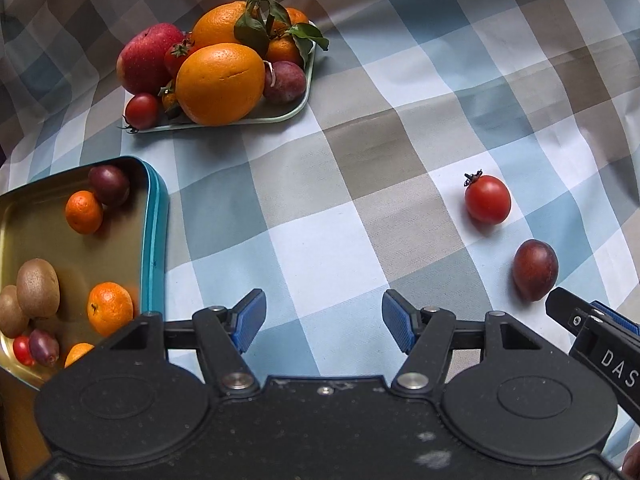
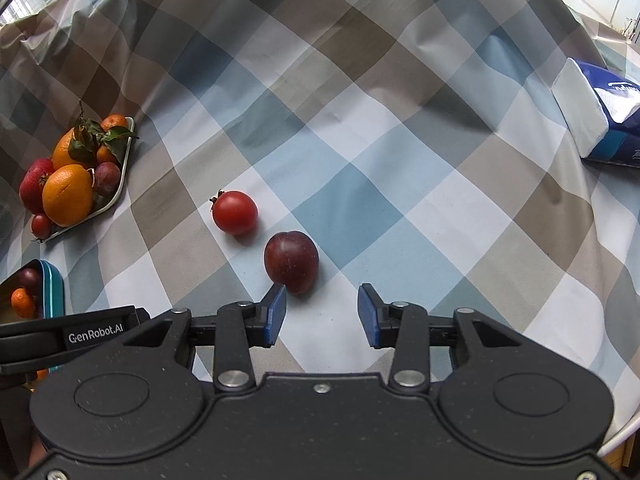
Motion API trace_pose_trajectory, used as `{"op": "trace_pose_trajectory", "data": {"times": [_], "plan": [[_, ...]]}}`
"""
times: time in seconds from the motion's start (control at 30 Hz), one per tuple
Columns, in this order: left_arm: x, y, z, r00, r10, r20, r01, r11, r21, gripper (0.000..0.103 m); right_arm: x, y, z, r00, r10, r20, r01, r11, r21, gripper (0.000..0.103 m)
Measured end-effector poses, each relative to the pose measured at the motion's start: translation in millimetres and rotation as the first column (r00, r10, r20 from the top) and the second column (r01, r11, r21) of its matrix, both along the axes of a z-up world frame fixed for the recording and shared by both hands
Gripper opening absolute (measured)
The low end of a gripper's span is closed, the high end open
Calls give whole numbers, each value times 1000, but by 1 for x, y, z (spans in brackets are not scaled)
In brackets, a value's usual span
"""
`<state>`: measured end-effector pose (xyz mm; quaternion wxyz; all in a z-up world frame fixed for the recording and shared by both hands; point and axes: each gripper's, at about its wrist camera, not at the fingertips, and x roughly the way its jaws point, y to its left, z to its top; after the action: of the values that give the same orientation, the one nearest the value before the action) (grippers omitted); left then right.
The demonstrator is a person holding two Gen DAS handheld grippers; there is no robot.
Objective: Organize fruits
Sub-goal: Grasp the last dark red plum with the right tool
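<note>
The cloth is checked in pale blue, white, grey-brown and slate. Just ahead of the right gripper's blue pads lies a dark red plum; beyond it, a bright red tomato with a dark stalk. Far right of those jaws sits a white and navy packet. Ahead of the left gripper's blue pads, a pale green tray carries oranges, a red apple and green leaves. To their left stands a gold-lined tin with a teal wall, holding orange tangerines and brown kiwis.
</note>
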<state>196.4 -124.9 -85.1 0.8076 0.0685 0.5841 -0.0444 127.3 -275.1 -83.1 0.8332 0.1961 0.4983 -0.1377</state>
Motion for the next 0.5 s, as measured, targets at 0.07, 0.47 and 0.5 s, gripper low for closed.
{"op": "trace_pose_trajectory", "data": {"times": [0.07, 0.47, 0.5], "plan": [[1, -1, 0, 1000, 4, -3, -4, 1000, 0, 66, 8, 2, -1, 1000, 10, 2, -10, 1000, 1, 49], [5, -4, 0, 1000, 18, -11, -18, 1000, 8, 66, 30, 5, -18, 1000, 19, -13, -19, 1000, 7, 49], [6, -4, 0, 1000, 17, -11, -17, 1000, 7, 66, 31, 5, -20, 1000, 19, -13, -19, 1000, 14, 49]]}}
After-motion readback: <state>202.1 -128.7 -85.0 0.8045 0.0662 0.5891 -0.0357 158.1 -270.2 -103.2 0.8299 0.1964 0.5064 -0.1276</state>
